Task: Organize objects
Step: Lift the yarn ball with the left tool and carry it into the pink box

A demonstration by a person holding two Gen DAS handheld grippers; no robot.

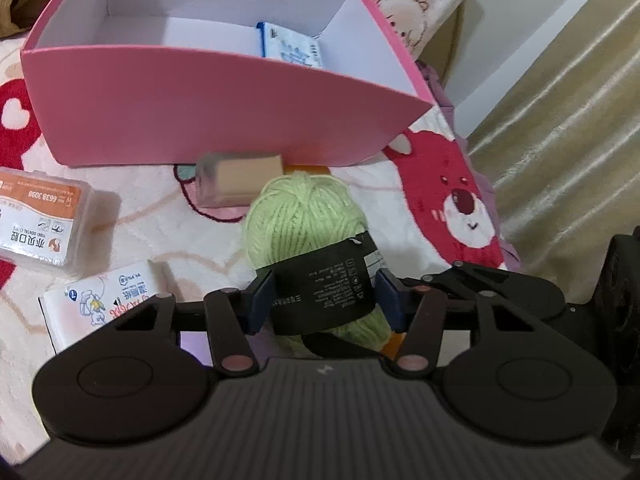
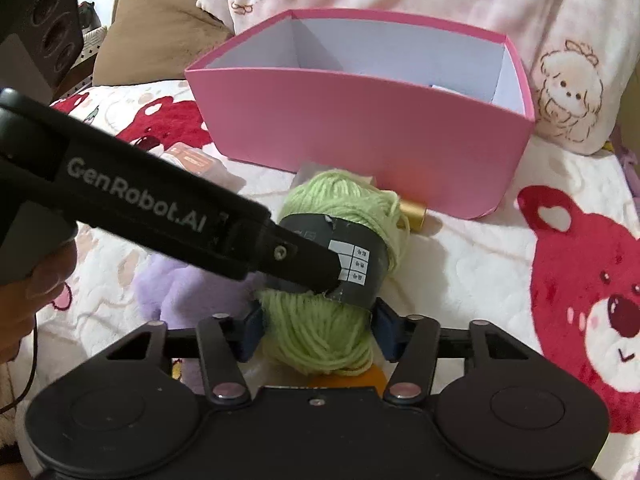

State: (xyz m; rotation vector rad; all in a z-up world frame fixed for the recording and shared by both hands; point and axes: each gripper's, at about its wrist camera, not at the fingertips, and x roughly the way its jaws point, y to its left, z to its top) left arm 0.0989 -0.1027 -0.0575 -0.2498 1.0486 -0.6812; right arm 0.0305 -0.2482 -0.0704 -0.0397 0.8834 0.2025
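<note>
A skein of light green yarn point(image 1: 304, 216) with a black paper band lies on a bear-print blanket in front of a pink box point(image 1: 160, 108). My left gripper point(image 1: 326, 300) is shut on the skein, its blue pads pressed against the black band on both sides. In the right wrist view the same yarn point(image 2: 320, 336) sits between the pads of my right gripper point(image 2: 318, 332), which squeeze its near end. The left gripper point(image 2: 328, 280) reaches in from the left over the band. The pink box point(image 2: 360, 132) stands open just behind, with a blue and white packet point(image 1: 292, 46) inside.
A clear case with a beige block point(image 1: 236, 180) lies against the box front. An orange-labelled plastic case point(image 1: 36, 224) and a tissue pack point(image 1: 104, 300) lie at the left. A gold cylinder point(image 2: 414, 214) rests by the box, and a purple plush point(image 2: 176, 292) lies left of the yarn.
</note>
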